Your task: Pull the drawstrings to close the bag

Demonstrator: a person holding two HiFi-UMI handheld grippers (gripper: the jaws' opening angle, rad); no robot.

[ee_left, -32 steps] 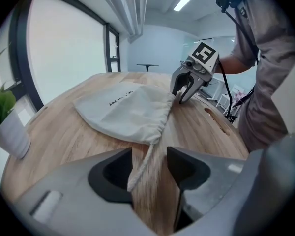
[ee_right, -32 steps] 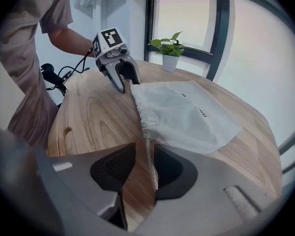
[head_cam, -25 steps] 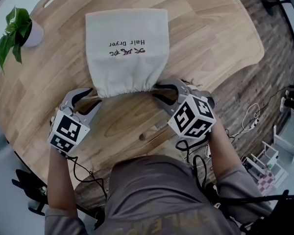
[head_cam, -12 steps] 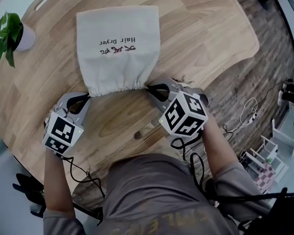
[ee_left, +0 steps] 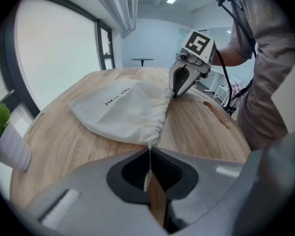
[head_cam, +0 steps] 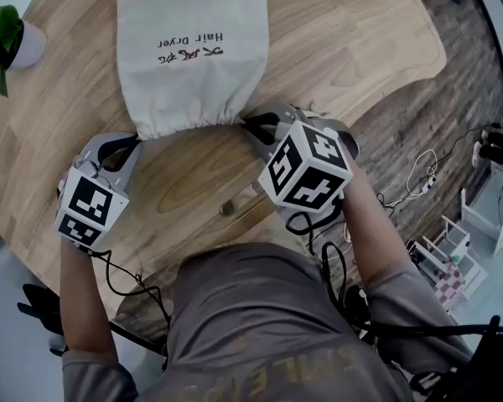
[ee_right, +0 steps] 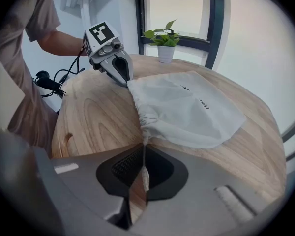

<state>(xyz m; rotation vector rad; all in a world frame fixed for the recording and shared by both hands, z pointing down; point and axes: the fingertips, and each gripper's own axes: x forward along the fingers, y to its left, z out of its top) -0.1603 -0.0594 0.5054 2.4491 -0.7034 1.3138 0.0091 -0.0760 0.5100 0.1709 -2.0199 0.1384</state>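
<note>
As we look down in the head view, the bag point(head_cam: 193, 57) lies flat on the worktop point(head_cam: 369, 40), its mouth toward us, somewhat gathered but not closed, with the left claw point(head_cam: 130, 143) and the right claw point(head_cam: 250, 124) at its two corners. In the left gripper view, the left claw is clenched on the left drawstring point(ee_left: 149, 156). In the right gripper view, the right claw's jaws have just been closing and pinch the right drawstring point(ee_right: 144, 163). We judge the outward pull remains. A potted plant point(head_cam: 4, 32) stands well apart; nothing blocks the way.
</note>
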